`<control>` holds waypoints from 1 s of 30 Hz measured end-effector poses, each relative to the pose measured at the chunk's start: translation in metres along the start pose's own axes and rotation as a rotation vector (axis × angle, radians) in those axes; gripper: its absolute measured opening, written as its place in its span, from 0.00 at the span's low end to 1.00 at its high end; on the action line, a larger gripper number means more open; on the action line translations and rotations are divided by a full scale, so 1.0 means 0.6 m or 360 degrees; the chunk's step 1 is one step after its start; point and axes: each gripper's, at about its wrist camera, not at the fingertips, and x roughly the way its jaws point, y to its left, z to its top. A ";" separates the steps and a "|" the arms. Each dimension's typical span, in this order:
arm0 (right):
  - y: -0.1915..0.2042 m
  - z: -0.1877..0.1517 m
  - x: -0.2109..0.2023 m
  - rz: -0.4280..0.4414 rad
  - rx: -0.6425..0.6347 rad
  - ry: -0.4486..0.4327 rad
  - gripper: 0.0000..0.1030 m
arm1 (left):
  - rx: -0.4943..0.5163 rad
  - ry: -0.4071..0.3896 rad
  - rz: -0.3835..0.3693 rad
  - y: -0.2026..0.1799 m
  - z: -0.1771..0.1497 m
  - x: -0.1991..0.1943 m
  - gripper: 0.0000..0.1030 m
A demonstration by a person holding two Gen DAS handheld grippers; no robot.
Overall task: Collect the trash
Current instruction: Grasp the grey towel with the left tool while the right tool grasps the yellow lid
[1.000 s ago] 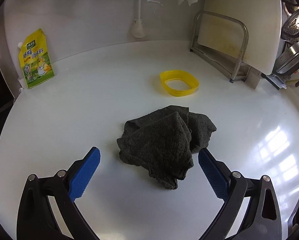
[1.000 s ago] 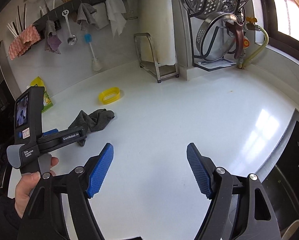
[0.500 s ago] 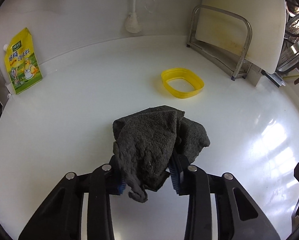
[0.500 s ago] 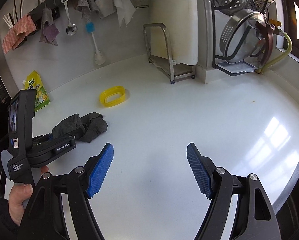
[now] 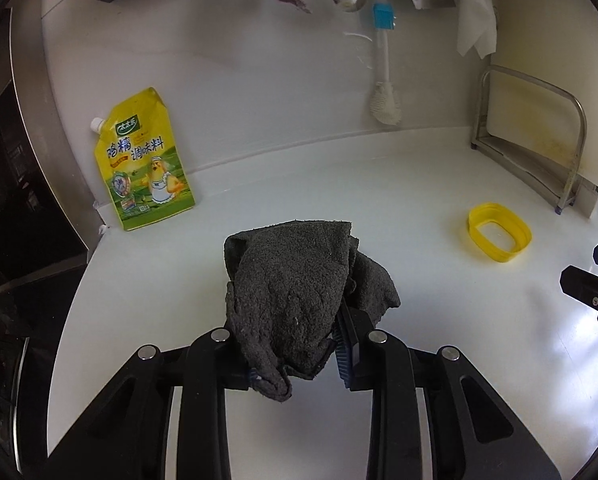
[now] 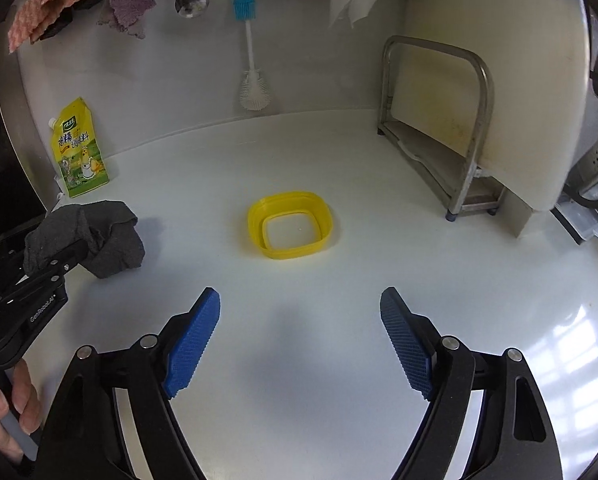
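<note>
My left gripper [image 5: 299, 354] is shut on a dark grey cloth [image 5: 295, 288] and holds it bunched over the white counter [image 5: 259, 184]. The cloth hides most of the blue pads. It also shows in the right wrist view [image 6: 95, 236], at the left, with the left gripper [image 6: 39, 276] under it. A yellow plastic ring [image 6: 291, 230] lies on the counter [image 6: 339, 288] ahead of my right gripper [image 6: 301, 336], which is open and empty. The ring shows at the right in the left wrist view [image 5: 499, 237].
A yellow seasoning pouch [image 5: 145, 160] [image 6: 79, 152] leans on the back wall at the left. A metal rack [image 6: 439, 128] with a white cutting board [image 6: 499, 60] stands at the right. A bottle brush [image 6: 251, 52], a spoon and rags hang on the wall.
My left gripper closed on the grey cloth, lifted it and swung left. My right gripper moved forward toward the yellow ring and stayed open.
</note>
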 end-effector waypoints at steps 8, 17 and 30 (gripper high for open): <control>0.010 0.053 0.090 -0.0016 -0.0080 0.0134 0.82 | -0.0087 0.0070 -0.0005 0.027 0.003 0.030 0.28; 0.002 0.076 0.136 0.0046 -0.0044 0.0213 0.82 | -0.0115 0.0099 -0.0035 0.032 0.003 0.038 0.28; 0.026 0.081 0.184 -0.0022 -0.0092 0.0281 0.82 | -0.0129 0.0123 -0.0046 0.033 0.005 0.041 0.28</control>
